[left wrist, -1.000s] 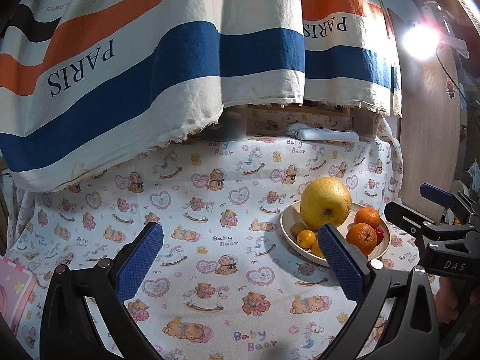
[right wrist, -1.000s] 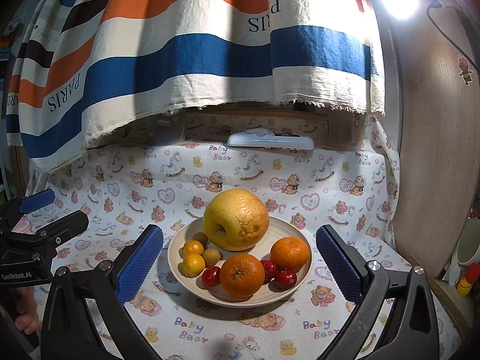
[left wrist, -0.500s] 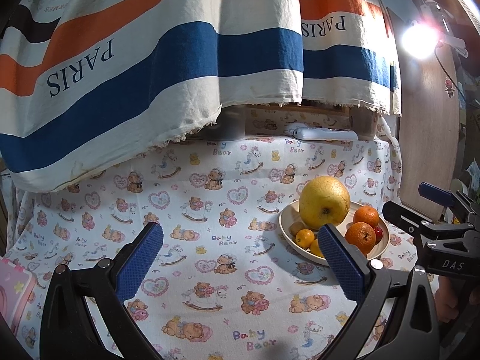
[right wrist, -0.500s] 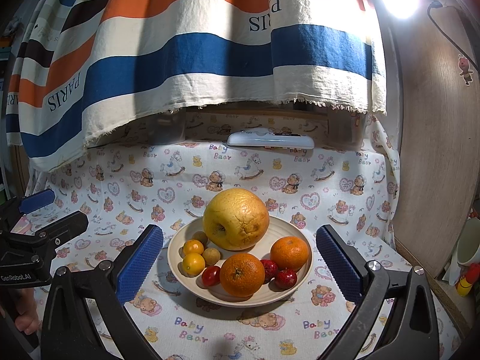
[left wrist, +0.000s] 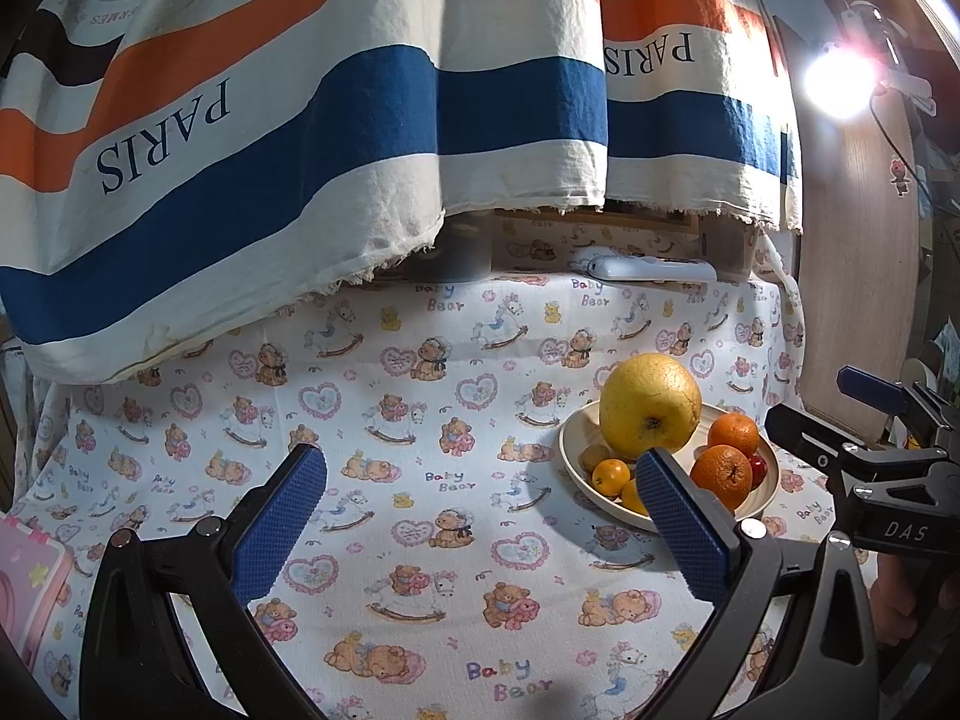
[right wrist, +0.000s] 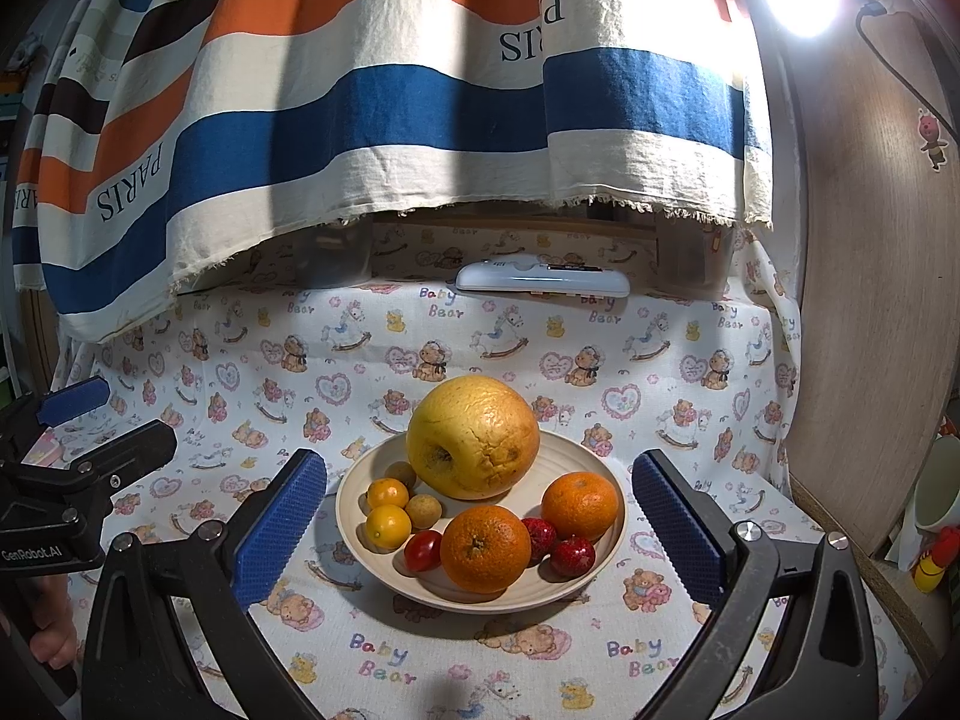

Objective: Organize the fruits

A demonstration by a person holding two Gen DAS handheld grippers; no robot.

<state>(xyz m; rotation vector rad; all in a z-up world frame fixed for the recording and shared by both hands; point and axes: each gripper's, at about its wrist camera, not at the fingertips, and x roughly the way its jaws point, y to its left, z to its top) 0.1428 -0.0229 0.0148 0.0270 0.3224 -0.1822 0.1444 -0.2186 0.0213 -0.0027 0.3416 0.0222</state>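
Right gripper (right wrist: 479,522) hangs wide apart and empty, its blue pads framing the cream plate (right wrist: 360,519) dead centre on the bear-print tablecloth (right wrist: 240,372). Left gripper (left wrist: 480,531) is spread just as wide over bare cloth, nothing held, with the plate off at its two o'clock.

Every fruit is packed together: the big yellow pomelo (right wrist: 473,437) at the plate's twelve o'clock, two oranges (right wrist: 485,547) at five and three, small yellow fruits (right wrist: 387,527) at nine, red ones (right wrist: 573,555) tucked between the oranges.

My worry is crowding. A pad sliding in beside an orange could nudge those little red fruits off the low rim. The pomelo looks too broad for an easy pinch and might roll.

Behind, a striped cloth (right wrist: 360,120) overhangs at twelve o'clock above a white remote (right wrist: 543,281). A pink box (left wrist: 27,588) sits at the left gripper's nine o'clock.
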